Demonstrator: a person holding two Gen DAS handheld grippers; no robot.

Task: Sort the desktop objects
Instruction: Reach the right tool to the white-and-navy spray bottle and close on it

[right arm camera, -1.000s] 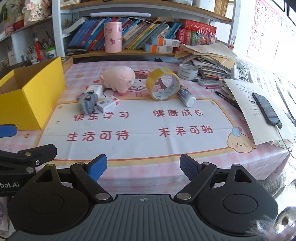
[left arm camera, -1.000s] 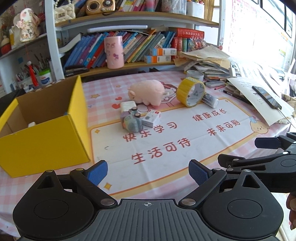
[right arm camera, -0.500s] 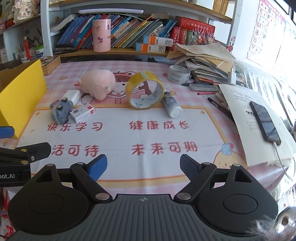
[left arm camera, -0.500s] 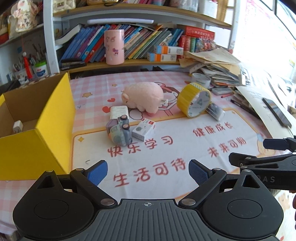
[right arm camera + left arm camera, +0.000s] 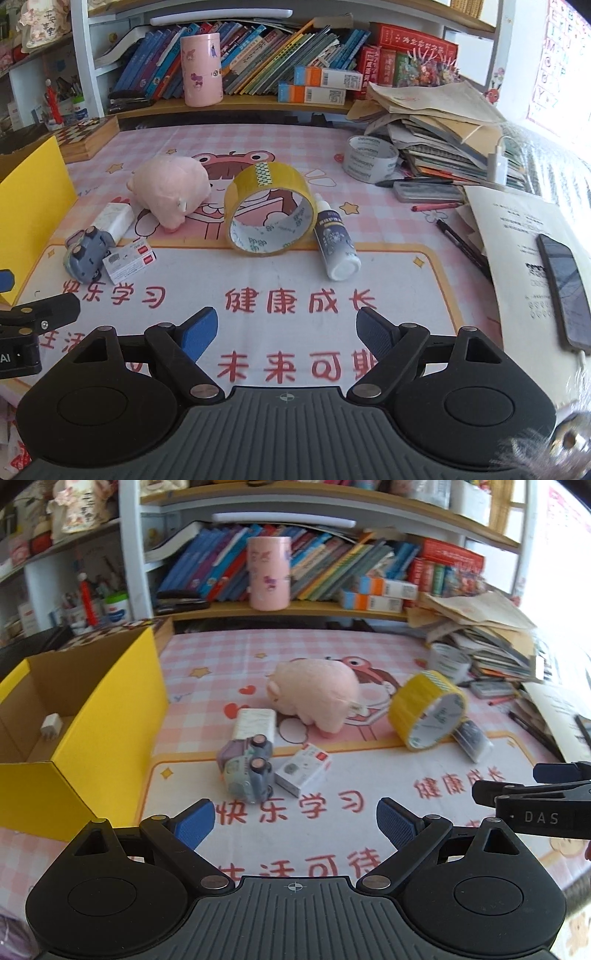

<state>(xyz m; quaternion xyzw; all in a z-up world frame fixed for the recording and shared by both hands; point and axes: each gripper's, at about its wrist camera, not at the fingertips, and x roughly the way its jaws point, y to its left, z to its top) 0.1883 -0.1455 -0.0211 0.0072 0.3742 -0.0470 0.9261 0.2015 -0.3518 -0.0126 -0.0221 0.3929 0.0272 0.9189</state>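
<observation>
The left gripper (image 5: 294, 818) hangs above the near part of the counter (image 5: 369, 775) with its blue-padded fingers (image 5: 194, 821) spread wide and nothing between them; the pads touch no object. The right gripper (image 5: 286, 328) also hovers over the printed pink-and-white mat, its blue-padded fingers (image 5: 199, 332) set wide and closing slightly, with only bare mat and red characters showing in the gap. Each gripper's black side shows at the edge of the other's view. The open yellow cardboard box (image 5: 122, 709) stands at the left side of the counter, and inside it a small white plug-like cube (image 5: 51, 726) rests on the brown floor near the far wall; the rest of its inside that shows is bare. Just right of the box lie a small grey-blue toy car (image 5: 246, 773) on its side, a white rectangular packet (image 5: 255, 723) touching it behind, and a small white carton with a red stripe (image 5: 303, 774) just beside the car. Behind them sits a pink plush pig (image 5: 317, 694). A roll of yellow packing tape (image 5: 270, 210) stands on edge to the right of the pig, and a white squeeze bottle with a dark label (image 5: 335, 240) lies on its side against it. A roll of grey-white tape (image 5: 369, 158) lies flat farther back by a stack of papers and books (image 5: 436, 136). A dark phone (image 5: 563, 291) lies on white sheets at the right edge.
</observation>
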